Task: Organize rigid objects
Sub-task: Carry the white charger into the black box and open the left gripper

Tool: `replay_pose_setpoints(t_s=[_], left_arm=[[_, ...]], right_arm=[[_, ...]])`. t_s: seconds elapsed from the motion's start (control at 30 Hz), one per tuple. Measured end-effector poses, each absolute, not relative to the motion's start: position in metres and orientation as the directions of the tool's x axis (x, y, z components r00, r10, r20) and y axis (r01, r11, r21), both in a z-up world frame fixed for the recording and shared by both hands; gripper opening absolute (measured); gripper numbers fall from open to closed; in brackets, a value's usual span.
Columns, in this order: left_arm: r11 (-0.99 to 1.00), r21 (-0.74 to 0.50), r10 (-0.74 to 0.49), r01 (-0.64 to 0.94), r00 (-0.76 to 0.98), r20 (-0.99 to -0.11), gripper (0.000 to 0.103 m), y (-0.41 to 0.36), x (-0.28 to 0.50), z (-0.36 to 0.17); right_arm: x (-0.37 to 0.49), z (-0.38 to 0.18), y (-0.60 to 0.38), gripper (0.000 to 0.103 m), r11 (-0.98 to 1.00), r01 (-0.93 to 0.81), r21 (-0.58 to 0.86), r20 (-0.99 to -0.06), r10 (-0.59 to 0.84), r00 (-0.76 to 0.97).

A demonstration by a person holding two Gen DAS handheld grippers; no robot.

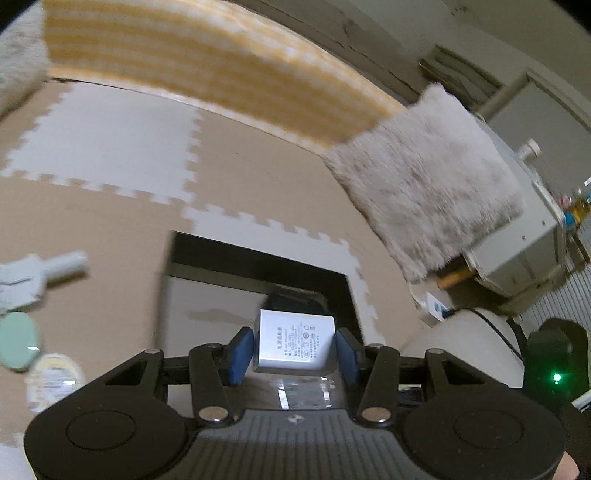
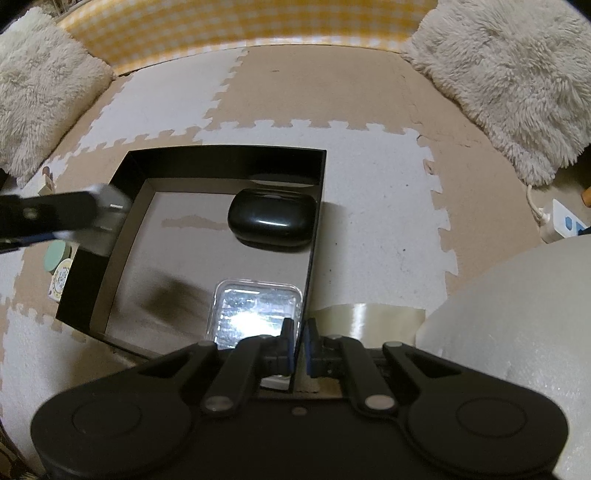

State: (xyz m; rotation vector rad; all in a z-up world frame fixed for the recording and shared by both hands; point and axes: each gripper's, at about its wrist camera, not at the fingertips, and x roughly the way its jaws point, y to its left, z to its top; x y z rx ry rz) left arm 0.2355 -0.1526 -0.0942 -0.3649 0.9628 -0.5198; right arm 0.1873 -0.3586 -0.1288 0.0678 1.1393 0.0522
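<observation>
left tongs [image 1: 294, 356], bottom centre of the left view: blue pads closed on a white charger [image 1: 294, 345], label face up, held clear above the box. the charger's long axis runs away from the camera, along the fingers. in the right view the same tongs enter from the left edge, mid-height, with the charger [image 2: 110, 210] over the box's left wall.

right tongs [image 2: 298, 347], bottom centre of the right view: pads nearly together, pinching the box's near right wall, apparently steadying it.

black box [image 2: 207, 162], centre of the right view, sits on the foam floor mat [image 2: 369, 206]. inside it: a clear case [image 2: 255, 314] at the near right, just beyond the right tongs; a black oval case [image 2: 273, 218] at the far right. the left half of the box floor is bare.

judgement: the deciding relation is the charger to that bare left half, which lies below and slightly right of it in the right view. the left hand is the nearer one and carries the load; a short inward move and a descent should place it. the left view is motion-blurred.

beyond, at the left of the left view: a green lid [image 1: 16, 341], a round tin [image 1: 53, 380] and a pale plug [image 1: 40, 273] on the mat, outside the box. furthest: fluffy cushions [image 2: 509, 81] and a yellow checked edge [image 2: 236, 26].
</observation>
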Motion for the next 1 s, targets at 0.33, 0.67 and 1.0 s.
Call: replay_pose_setpoints(t_s=[0.33, 0.67, 1.0], left_arm=[[0.872, -0.440, -0.490, 0.215, 0.388, -0.781, 0.050, -0.222, 0.265, -0.154], [0.897, -0.410, -0.440, 0.162, 0.400, -0.804, 0.049, -0.233, 0.278, -0.177], [0.877, -0.466, -0.472, 0.117, 0.389, -0.791, 0.050, -0.232, 0.277, -0.179]], right_arm=[[0.186, -0.129, -0.362, 0.006, 0.995, -0.004, 0.102, -0.900, 0.093, 0.426], [0.187, -0.130, -0.363, 0.006, 0.994, -0.002, 0.109, -0.897, 0.099, 0.431], [0.187, -0.130, -0.363, 0.006, 0.994, -0.002, 0.108, -0.898, 0.099, 0.430]])
